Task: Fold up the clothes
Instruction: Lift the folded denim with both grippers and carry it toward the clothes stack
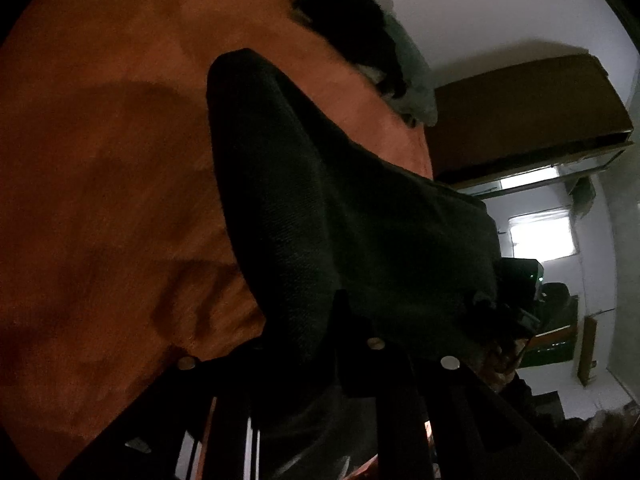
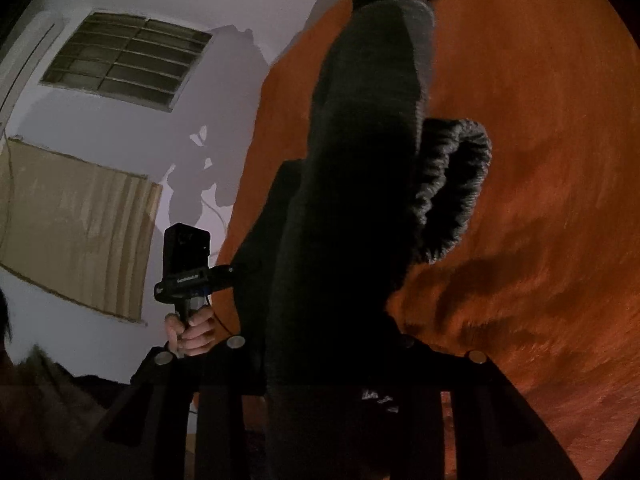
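Observation:
A dark knit garment (image 1: 320, 200) hangs lifted above an orange bed cover (image 1: 100, 140). In the left wrist view it stretches from my left gripper (image 1: 348, 312), which is shut on its edge, across to my right gripper (image 1: 516, 292). In the right wrist view the same garment (image 2: 360, 160) drapes over my right gripper (image 2: 328, 340), shut on a thick fold that hides the fingertips. A ribbed cuff (image 2: 460, 192) curls out to the right. My left gripper (image 2: 236, 270) pinches the cloth's far edge, with a hand (image 2: 192, 332) around its handle.
A pile of dark and grey clothes (image 1: 352, 28) lies at the bed's far edge by the wall. A brown box (image 1: 528, 112) sits beyond the bed. A barred window (image 2: 124, 60) and a beige curtain (image 2: 72, 224) are on the wall. The orange cover (image 2: 540, 120) spreads wide.

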### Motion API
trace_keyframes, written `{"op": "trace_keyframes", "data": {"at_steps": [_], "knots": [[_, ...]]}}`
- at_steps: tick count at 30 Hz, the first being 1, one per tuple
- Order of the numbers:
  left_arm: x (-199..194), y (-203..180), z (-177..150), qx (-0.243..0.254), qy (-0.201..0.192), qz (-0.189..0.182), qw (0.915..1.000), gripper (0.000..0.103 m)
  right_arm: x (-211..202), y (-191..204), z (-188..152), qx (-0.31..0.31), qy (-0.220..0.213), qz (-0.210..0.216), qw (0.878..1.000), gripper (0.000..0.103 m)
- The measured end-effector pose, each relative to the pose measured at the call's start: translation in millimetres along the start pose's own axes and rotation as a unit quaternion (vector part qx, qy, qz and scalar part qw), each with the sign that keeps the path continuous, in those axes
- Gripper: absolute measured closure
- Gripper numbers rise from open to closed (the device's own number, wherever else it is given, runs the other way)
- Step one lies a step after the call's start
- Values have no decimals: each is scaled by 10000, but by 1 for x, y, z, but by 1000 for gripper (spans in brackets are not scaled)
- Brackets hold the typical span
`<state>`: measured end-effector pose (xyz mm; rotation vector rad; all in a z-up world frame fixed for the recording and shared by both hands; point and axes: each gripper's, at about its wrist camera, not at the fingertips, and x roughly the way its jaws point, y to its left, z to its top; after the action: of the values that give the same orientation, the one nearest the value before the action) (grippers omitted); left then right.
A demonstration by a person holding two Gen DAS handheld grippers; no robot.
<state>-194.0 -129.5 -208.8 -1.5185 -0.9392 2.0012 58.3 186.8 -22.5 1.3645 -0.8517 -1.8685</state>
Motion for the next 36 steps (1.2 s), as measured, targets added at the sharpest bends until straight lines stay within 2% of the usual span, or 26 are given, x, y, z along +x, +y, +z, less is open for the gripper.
{"op": "trace_keyframes", "data": {"at_steps": [5, 13, 18, 21, 26, 33, 36], "knots": [[-27, -44, 26, 135, -134, -92, 9998, 88, -34, 35, 35, -58, -96, -233, 9997, 70], [-93, -169, 112, 438, -557, -179, 9973, 89, -115, 137, 123, -309, -476, -536, 9970, 71], [-113, -225, 160, 390, -640, 91, 9971, 89, -154, 173, 177, -245, -652, -552, 9960, 71], [-107, -235, 187, 155, -666, 190, 9975, 89, -162, 166, 211, -51, -525, -470, 9975, 71], [-70, -230, 233, -232, -817, 317, 9959, 89, -159, 122, 285, 12, -65, -326, 9994, 71], [3, -215, 335, -368, -770, 465, 9953, 90, -135, 72, 402, -301, 178, -485, 9982, 71], [21, -208, 374, -318, -922, 552, 9937, 90, -125, 46, 450, -297, 163, -528, 9980, 71]]}}
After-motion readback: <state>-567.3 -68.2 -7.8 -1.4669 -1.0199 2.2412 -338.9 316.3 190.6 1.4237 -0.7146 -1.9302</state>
